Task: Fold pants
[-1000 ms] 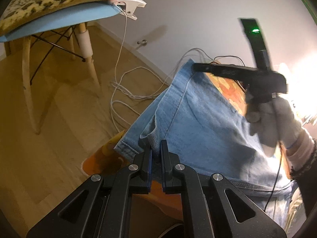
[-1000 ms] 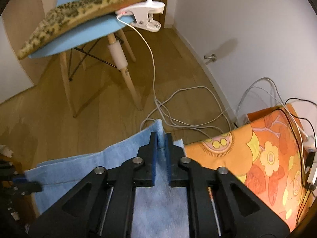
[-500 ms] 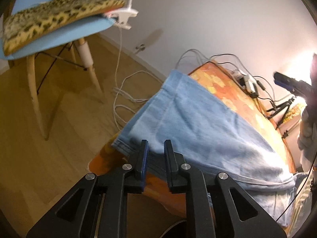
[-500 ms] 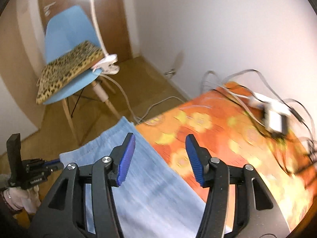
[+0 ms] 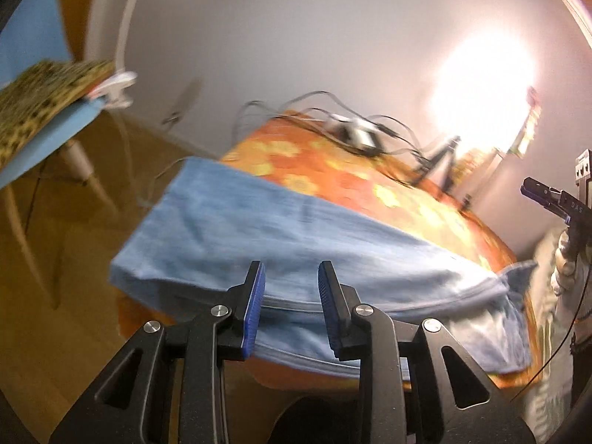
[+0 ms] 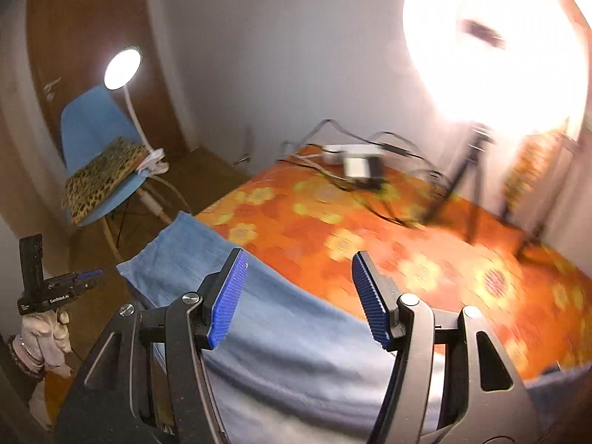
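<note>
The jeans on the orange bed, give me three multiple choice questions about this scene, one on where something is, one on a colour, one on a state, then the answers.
1. Where do the jeans lie?
A. on the blue chair
B. on the floor
C. along the near edge of the flowered bedspread

2. What colour are the gripper pads?
A. blue
B. red
C. white

3. How are the left gripper and right gripper?
A. both clamped on denim
B. both open, holding nothing
C. one open, one shut

Answers: 1 C, denim lies on the orange cover; 2 A, ribbed blue faces show; 3 B, both have clear gaps between the fingers.
</note>
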The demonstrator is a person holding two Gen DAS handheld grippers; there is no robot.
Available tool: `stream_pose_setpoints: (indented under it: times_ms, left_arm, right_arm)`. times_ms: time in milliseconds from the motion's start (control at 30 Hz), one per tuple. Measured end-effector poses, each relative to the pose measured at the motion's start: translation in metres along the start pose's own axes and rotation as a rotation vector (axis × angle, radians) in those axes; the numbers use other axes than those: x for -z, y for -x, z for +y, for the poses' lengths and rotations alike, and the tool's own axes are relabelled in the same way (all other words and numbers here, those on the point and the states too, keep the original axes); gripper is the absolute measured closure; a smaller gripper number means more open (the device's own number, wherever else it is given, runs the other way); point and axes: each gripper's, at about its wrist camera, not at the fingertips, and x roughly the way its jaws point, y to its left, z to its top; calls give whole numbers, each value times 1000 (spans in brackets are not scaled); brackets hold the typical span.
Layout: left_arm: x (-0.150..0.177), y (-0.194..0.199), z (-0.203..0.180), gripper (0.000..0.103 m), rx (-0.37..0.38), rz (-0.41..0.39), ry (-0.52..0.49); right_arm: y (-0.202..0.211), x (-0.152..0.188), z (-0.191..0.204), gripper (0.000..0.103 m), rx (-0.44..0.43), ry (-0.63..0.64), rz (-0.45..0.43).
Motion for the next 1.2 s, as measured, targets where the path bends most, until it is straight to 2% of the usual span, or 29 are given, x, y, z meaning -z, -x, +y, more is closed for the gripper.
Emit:
stream_pose_setpoints:
  times_ms: [100, 200, 400, 600, 667, 733, 833, 933, 1100, 1200]
  left_arm:
    - [1, -3, -29, 68, 48, 6, -51]
    - [5, -13, -60, 68, 108, 22, -101]
    - [15, -44, -135, 57, 223, 92, -233]
    - [24, -74, -205, 57, 303, 153, -367]
    - [27, -86, -226, 57, 329, 185, -406]
    - [31, -97, -241, 57, 352, 218, -433]
    - [37, -117, -258, 57, 375, 265, -459]
    - [43, -138, -271, 57, 386, 309, -476]
    - [50, -160, -281, 57, 387, 363, -519]
    - [48, -171, -283, 57, 378, 386, -529]
  right_arm:
    - [39, 22, -29, 39, 70, -37, -18]
    - [75, 50, -65, 39, 127, -106, -11]
    - [125, 99, -131, 38, 245, -248, 14]
    - [167, 140, -210, 38, 338, -461, 26]
    - [173, 149, -237, 35, 360, -536, 33]
    - [175, 156, -259, 31, 390, -603, 36]
    - [169, 163, -292, 30, 412, -698, 50]
    - [151, 164, -320, 30, 448, -768, 88]
    - [115, 164, -363, 30, 456, -909, 136]
    - [96, 162, -382, 30, 516, -944, 172]
